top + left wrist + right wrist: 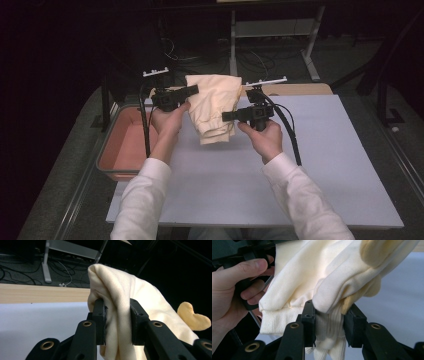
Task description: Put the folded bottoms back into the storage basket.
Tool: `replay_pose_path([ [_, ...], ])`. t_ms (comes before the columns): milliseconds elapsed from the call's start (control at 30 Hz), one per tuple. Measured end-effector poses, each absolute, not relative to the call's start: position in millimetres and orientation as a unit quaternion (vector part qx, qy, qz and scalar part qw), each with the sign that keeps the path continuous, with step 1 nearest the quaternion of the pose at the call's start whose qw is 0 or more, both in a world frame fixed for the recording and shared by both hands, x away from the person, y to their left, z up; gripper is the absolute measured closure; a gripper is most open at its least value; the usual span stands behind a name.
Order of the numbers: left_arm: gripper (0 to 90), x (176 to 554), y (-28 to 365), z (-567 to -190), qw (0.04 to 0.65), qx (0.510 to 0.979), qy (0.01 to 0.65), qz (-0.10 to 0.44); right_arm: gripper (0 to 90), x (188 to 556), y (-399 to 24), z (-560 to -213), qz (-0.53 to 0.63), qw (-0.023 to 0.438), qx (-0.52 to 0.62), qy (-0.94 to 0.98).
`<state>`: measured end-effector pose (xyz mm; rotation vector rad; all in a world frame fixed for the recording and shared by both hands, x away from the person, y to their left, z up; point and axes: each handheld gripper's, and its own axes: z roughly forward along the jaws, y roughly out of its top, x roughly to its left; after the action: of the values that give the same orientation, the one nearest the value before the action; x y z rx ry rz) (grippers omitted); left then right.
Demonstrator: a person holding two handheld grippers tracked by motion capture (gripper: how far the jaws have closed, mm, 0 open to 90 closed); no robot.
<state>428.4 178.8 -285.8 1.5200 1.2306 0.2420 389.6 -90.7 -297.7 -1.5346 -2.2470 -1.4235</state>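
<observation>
I see a cream sweatshirt (212, 105), soft fleece with ribbed cuffs, bunched and held up above the pale grey table (320, 170). My left gripper (192, 90) pinches a thick fold near its top; my right gripper (227, 116) clamps the ribbed hem lower down. Both sets of jaws are closed on cloth. A salmon plastic bin (122, 145) sits at the table's left edge; the surface right of my hands lies open. My forearms reach forward, sleeves white.
</observation>
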Motion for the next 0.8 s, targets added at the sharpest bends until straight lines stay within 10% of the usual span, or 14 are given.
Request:
replay_pose_path([
  [800,70.7,422.1,213.2,-269.4,0.552,0.64,0.52,0.123,64.5,392.6,-56.2,-282.9,-0.467,0.034,-0.481,-0.741],
])
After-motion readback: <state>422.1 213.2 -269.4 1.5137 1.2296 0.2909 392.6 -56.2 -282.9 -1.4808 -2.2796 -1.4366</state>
